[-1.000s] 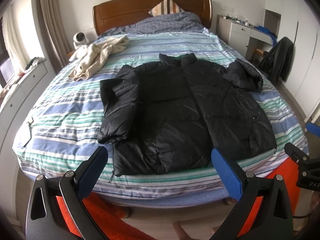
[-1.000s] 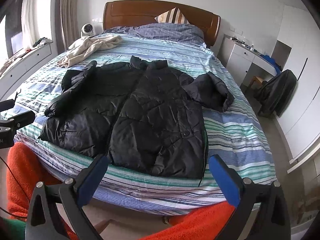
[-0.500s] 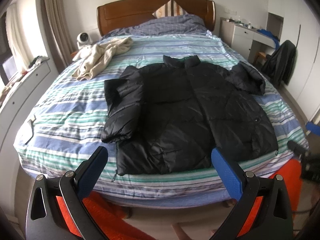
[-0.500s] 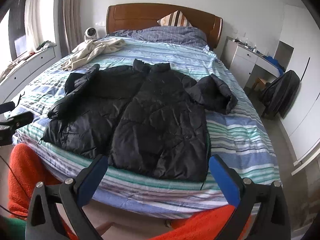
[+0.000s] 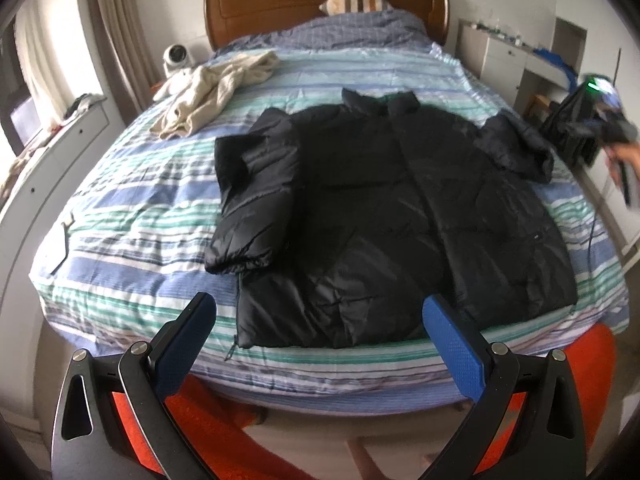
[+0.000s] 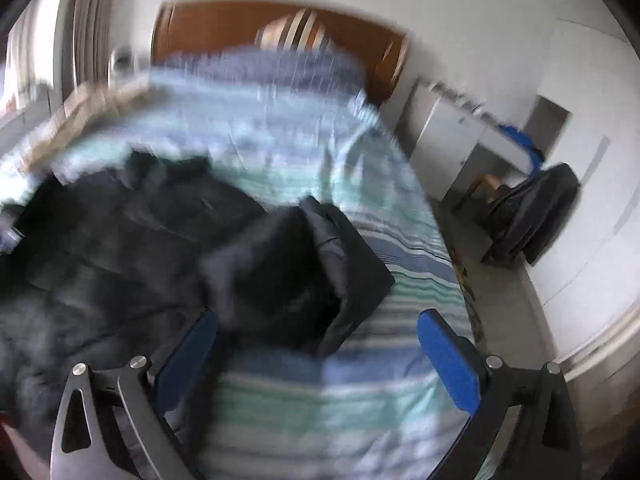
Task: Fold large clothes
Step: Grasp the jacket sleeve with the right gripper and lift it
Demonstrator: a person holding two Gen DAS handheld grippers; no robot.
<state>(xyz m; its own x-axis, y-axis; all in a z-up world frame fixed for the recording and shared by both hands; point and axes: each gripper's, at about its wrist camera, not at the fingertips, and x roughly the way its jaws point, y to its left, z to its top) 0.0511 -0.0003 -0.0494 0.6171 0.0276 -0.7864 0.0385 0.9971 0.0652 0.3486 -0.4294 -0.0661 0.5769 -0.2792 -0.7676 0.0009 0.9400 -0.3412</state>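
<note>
A black puffer jacket (image 5: 400, 216) is lying front-up across the foot half of the bed (image 5: 132, 216), its hem running along the foot edge and its collar pointing toward the headboard (image 5: 320, 4). The sleeve (image 5: 252, 200) toward the bed's left edge is lying folded down along the body; the other sleeve (image 6: 296, 276) is bunching in a heap toward the right edge.

The left claw (image 5: 320, 338) is hovering off the foot edge with its fingers spread wide, pinching nothing. The right claw (image 6: 316, 350) is also spread and empty, hanging low over the bedding just beside the bunched sleeve; its view is heavily blurred, so whether a pad is touching fabric is unclear.

The likely step is taking hold of that right-hand sleeve to fold it inward. The risks come from the fabric: the slick, puffy shell could be slipping out of a shallow pinch, or the claw could be catching the striped bedding (image 6: 320, 400) together with the sleeve and dragging it. Pulling hard could also be shifting the whole jacket toward the foot edge, where the hem is already lying close. A beige garment (image 5: 212, 92) near the head-left corner is lying well apart and posing no problem.
</note>
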